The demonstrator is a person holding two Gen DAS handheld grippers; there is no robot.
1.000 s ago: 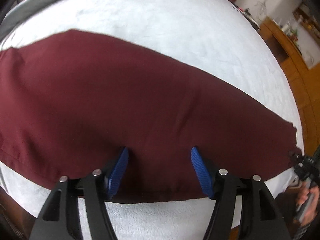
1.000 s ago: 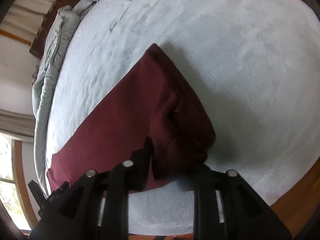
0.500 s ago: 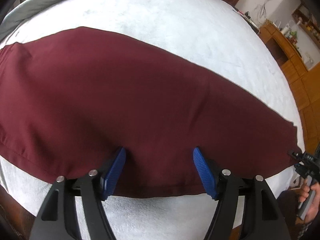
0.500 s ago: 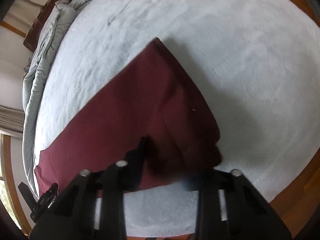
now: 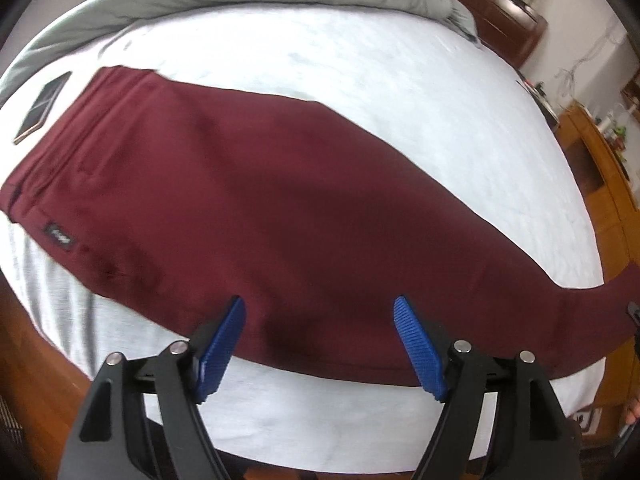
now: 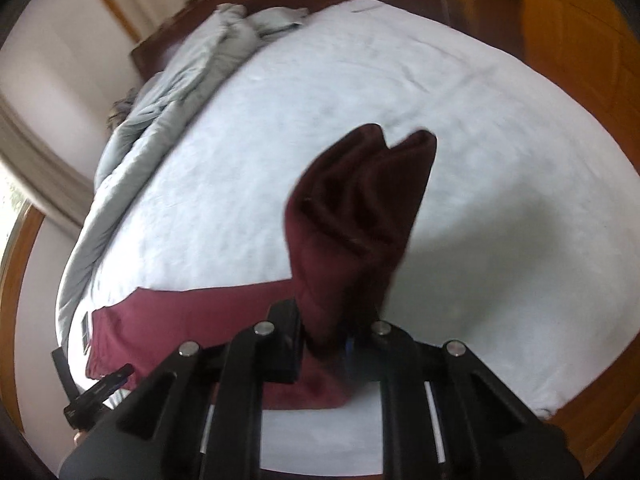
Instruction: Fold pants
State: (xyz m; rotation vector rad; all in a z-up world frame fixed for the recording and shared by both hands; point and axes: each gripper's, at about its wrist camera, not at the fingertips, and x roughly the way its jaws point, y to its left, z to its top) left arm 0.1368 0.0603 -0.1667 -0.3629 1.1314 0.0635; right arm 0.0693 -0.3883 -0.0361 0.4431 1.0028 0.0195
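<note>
My right gripper [image 6: 334, 344] pinches the hem end of the maroon pants [image 5: 280, 216], lifted off the bed [image 5: 400, 92]; my left gripper [image 5: 318, 344] hangs wide apart over the middle. If my pinch slips, the legs could split and fall crooked near the phone [image 5: 40, 108].

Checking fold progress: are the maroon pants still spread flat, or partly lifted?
Partly lifted. The right claw is shut on the pants cuff end, raised off the bed; the rest lies flat.
</note>
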